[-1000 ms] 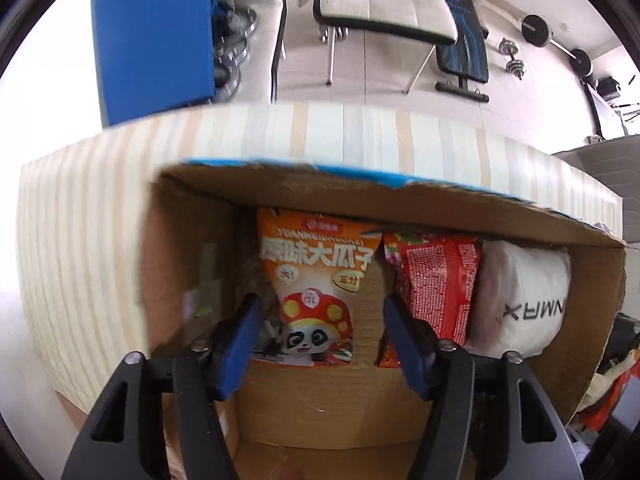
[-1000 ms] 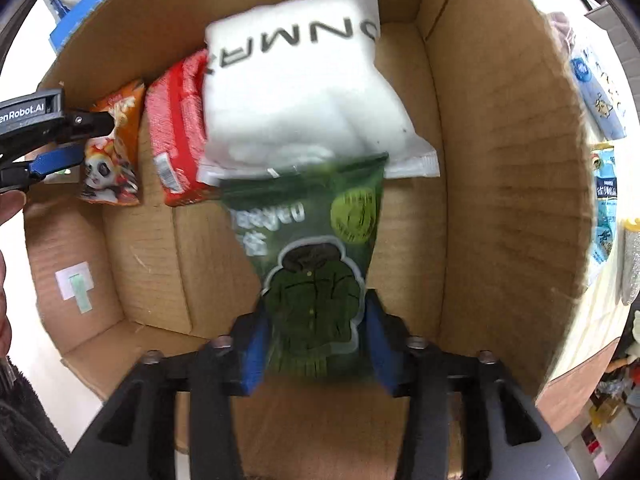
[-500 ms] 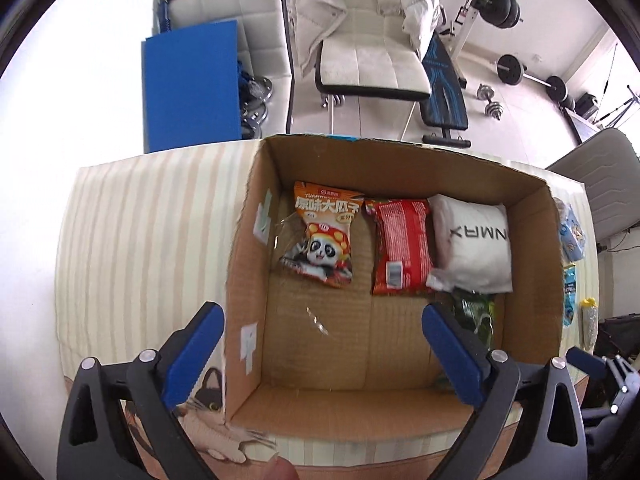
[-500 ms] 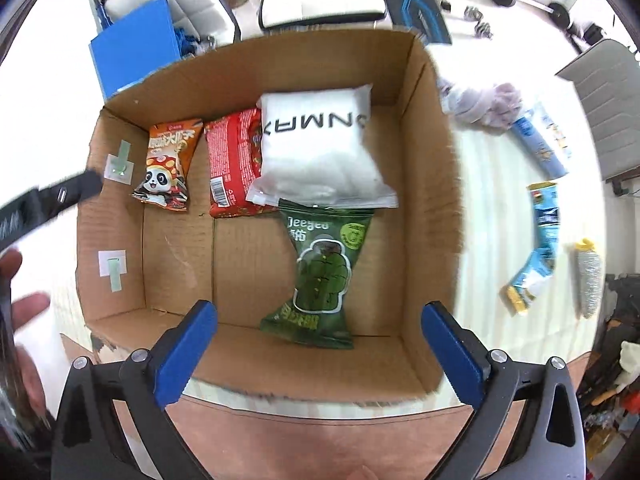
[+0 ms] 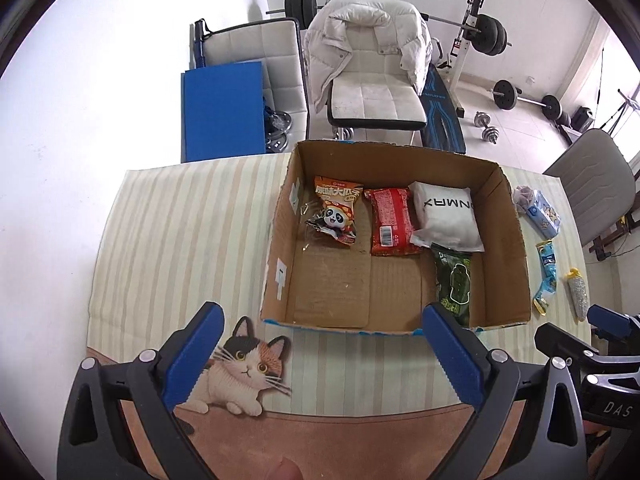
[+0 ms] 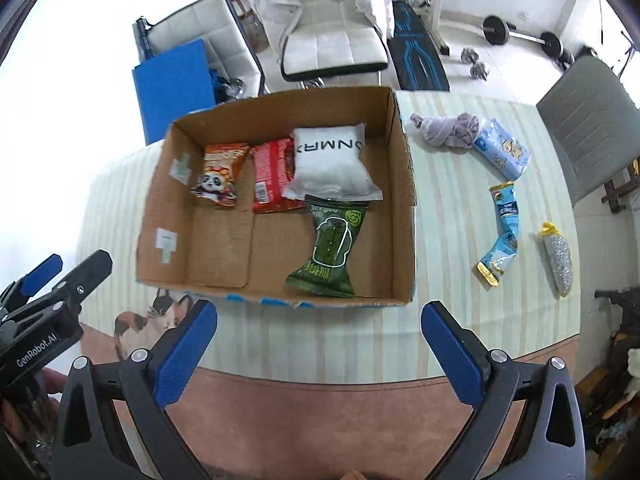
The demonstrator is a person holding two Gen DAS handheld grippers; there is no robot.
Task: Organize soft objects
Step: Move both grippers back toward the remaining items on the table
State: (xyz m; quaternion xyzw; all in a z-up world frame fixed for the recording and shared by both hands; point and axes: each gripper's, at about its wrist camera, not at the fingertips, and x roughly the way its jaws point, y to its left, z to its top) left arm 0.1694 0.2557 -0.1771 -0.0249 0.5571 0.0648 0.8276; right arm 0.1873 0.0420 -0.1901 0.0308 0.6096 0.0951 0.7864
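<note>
A cardboard box (image 5: 276,240) (image 6: 404,216) stands on the striped tablecloth. In it lie an orange panda snack bag (image 5: 334,214) (image 6: 218,178), a red packet (image 5: 390,222) (image 6: 272,176), a white pouch (image 5: 446,216) (image 6: 332,164) and a green snack bag (image 5: 452,280) (image 6: 330,246). My left gripper (image 5: 324,356) is open and empty, above the table's near edge in front of the box. My right gripper (image 6: 320,354) is open and empty, in front of the box's right half. Right of the box lie a grey cloth bundle (image 6: 450,130), a light blue tissue pack (image 6: 502,152), a blue packet (image 6: 502,236) and a silver scourer (image 6: 558,258).
A cat picture (image 5: 244,368) marks the cloth's near edge. Behind the table stand a white chair with a jacket (image 5: 368,80), a blue board (image 5: 222,112) and gym weights (image 5: 520,98). A grey chair (image 6: 588,124) stands at the right.
Both grippers have pulled back out of the box and opened wide. The right one let go of the green snack bag, which now lies in the box below the white pouch.
</note>
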